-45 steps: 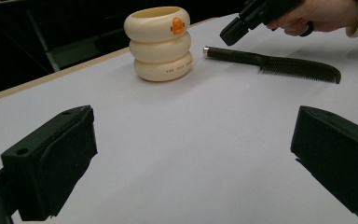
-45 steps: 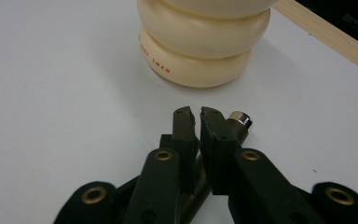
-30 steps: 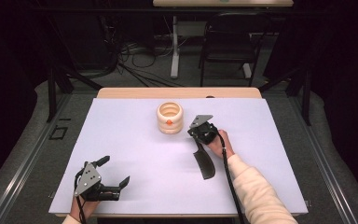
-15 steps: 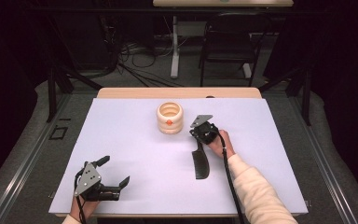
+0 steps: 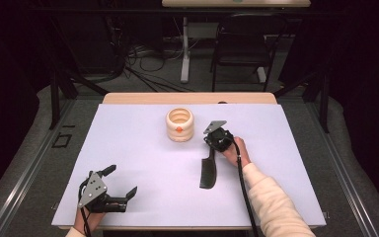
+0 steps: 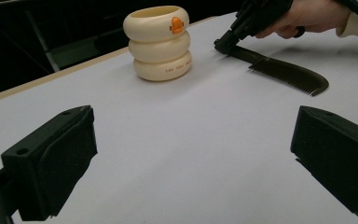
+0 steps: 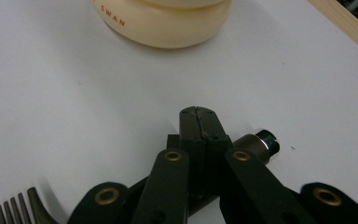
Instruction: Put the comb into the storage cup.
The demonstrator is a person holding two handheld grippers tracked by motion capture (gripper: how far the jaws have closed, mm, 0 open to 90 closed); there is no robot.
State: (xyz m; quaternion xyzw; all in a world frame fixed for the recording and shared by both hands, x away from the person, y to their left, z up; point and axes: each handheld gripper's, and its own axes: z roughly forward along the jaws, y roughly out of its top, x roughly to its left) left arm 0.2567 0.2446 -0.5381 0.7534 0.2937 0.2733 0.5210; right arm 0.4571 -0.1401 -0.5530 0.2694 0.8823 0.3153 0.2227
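A dark comb [image 5: 208, 174] lies flat on the white table top [image 5: 143, 163], teeth end toward the person. My right gripper [image 5: 211, 149] points down at its far handle end and is shut on the handle. In the right gripper view the closed jaws [image 7: 196, 116] clamp the handle, whose metal-tipped end [image 7: 262, 140] sticks out to the right, and comb teeth [image 7: 9, 211] show at the bottom left. A cream three-ringed cup [image 5: 179, 124] with an orange mark stands upright just left of that gripper. My left gripper [image 5: 122, 179] rests near the front left edge, open and holding nothing.
In the left gripper view, the cup [image 6: 158, 42], the comb [image 6: 284, 74] and the right gripper [image 6: 224, 44] lie beyond the wide-apart jaws. A wooden strip [image 5: 187, 98] borders the table's far edge. Dark chairs and cables stand behind.
The comb's toothed end has swung slightly to the left. Both hands have stayed where they were.
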